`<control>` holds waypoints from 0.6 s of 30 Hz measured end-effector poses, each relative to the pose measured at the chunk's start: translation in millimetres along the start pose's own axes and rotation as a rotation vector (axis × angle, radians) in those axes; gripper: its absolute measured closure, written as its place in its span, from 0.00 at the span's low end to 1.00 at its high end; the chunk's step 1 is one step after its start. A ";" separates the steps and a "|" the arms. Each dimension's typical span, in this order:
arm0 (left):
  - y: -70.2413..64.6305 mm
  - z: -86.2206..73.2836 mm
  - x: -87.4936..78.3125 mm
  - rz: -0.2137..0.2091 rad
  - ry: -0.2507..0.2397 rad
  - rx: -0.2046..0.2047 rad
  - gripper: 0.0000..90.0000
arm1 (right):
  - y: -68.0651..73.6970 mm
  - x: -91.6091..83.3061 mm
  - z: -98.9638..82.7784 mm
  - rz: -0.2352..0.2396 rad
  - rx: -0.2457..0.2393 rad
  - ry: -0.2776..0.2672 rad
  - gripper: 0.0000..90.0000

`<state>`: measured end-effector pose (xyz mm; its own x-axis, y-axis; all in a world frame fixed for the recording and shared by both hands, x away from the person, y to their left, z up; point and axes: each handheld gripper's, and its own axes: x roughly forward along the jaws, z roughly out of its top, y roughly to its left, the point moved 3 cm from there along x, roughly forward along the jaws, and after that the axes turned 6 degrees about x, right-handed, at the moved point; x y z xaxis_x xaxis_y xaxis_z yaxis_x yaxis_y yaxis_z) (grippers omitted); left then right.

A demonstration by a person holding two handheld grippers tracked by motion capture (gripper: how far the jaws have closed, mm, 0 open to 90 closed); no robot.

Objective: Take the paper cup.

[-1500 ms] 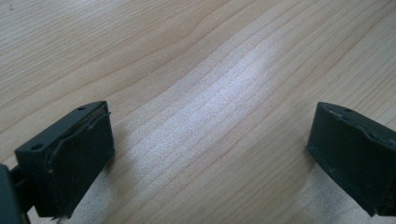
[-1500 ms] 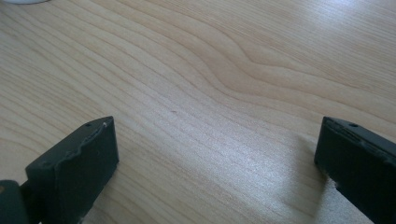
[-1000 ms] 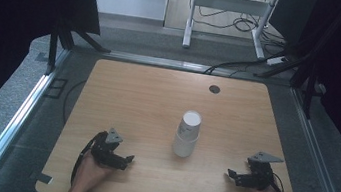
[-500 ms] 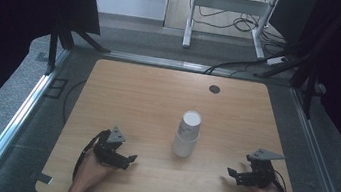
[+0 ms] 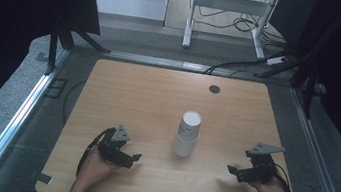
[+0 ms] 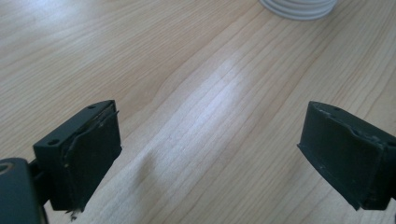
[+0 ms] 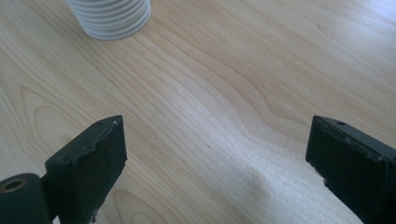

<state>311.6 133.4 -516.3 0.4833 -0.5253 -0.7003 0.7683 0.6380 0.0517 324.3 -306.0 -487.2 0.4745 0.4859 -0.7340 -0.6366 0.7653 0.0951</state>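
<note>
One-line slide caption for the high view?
Stack of white paper cups upside down on the wooden table, between the open left tool and open right tool.

A stack of cups (image 5: 187,134) stands mid-table (image 5: 148,93), between left tool (image 5: 135,158) and right tool (image 5: 231,169).

No readable text, label or number anywhere.

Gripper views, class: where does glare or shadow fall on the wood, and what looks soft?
Left gripper view: a pale sheen streaks the table; the cup stack is cut off. Right gripper view: a soft shadow between the jaws; near jaws slightly blurred.
</note>
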 end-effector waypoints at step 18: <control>-6.5 26.8 3.0 -0.061 -0.036 0.048 0.06 | 9.6 -12.1 29.3 0.060 -0.042 0.062 0.08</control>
<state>319.3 112.5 -499.6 0.4491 -0.5832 -0.6769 0.8158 0.5766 0.0446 330.3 -292.1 -457.7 0.3973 0.5019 -0.7683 -0.6880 0.7169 0.1126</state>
